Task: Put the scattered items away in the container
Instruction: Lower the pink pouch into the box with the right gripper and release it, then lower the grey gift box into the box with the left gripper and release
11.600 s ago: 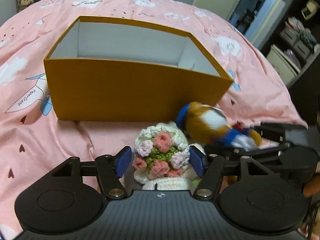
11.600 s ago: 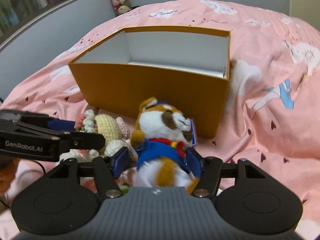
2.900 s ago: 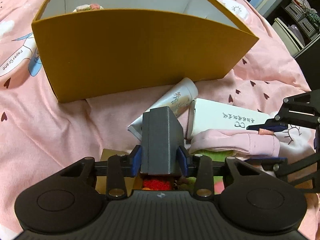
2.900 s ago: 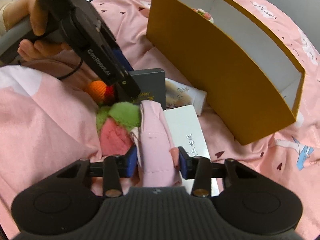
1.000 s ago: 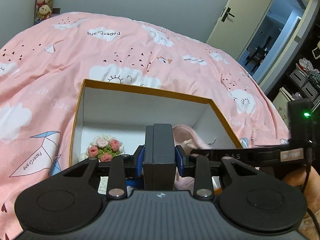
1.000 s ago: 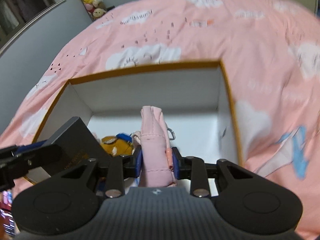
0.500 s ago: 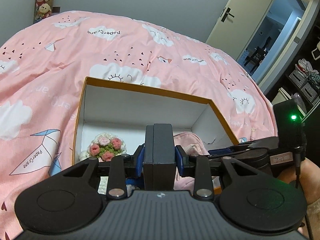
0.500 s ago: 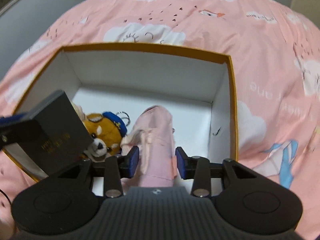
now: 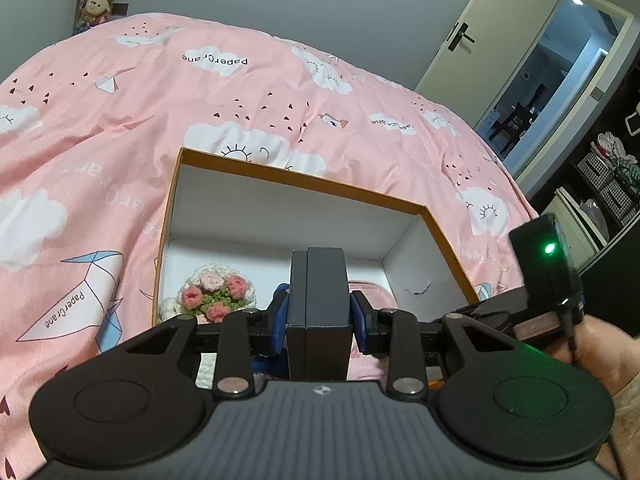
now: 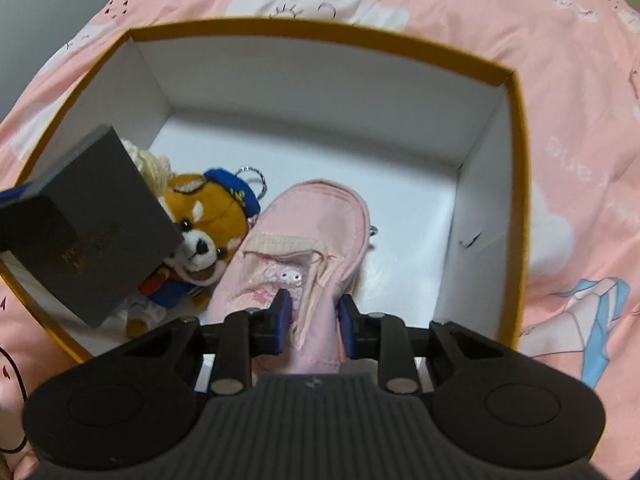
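Note:
The orange box (image 9: 304, 182) with a white inside sits on the pink bed; it also shows in the right wrist view (image 10: 516, 128). My left gripper (image 9: 320, 316) is shut on a dark grey box (image 9: 320, 300), held above the container's near edge; the grey box also shows in the right wrist view (image 10: 86, 232). My right gripper (image 10: 314, 312) has its jaws open around the pink pouch (image 10: 308, 236), which lies on the container floor. A plush dog (image 10: 208, 232) and a crochet bouquet (image 9: 212, 292) lie inside.
The pink printed duvet (image 9: 120, 140) surrounds the box. A door (image 9: 492, 40) and shelves (image 9: 600, 184) stand at the right. The other hand and its gripper body (image 9: 548, 280) are at the right of the left wrist view.
My right gripper has lowered the pink pouch onto the box floor and its jaws have opened. My left gripper still holds the grey box over the container.

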A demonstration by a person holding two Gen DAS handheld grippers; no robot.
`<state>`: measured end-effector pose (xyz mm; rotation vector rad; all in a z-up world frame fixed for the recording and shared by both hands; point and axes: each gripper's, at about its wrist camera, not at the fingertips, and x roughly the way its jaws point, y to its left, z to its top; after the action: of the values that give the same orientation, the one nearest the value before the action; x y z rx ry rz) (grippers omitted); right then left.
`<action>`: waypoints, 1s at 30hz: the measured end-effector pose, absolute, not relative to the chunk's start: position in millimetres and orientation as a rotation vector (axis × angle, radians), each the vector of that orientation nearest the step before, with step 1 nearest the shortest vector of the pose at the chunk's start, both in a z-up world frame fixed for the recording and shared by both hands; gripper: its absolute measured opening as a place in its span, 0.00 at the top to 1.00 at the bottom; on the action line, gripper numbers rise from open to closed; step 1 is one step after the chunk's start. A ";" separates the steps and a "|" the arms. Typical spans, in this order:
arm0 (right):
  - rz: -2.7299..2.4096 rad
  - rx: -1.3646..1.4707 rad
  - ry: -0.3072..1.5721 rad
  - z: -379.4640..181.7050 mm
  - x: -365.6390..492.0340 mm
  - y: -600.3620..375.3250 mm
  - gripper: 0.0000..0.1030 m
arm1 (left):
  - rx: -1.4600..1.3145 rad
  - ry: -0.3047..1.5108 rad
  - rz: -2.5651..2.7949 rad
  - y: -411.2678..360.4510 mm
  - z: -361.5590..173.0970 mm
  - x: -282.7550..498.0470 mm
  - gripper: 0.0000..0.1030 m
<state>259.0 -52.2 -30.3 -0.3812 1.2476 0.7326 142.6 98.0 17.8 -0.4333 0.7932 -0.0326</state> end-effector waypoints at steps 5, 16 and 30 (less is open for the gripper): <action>0.731 -0.404 1.260 -39.9 254.9 -54.6 0.70 | -0.473 0.785 -0.044 99.7 19.4 144.3 0.64; 0.723 -0.542 1.013 0.8 226.5 -72.2 0.58 | -0.690 0.740 -0.068 92.1 3.8 161.3 0.64; 0.694 -0.671 0.822 12.7 205.0 -96.2 0.58 | -0.777 0.754 -0.099 60.2 -39.7 182.2 0.64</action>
<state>205.0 -96.2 12.7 -0.6708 0.8221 0.6939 182.2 60.2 -39.7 -0.7769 0.7539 -0.0991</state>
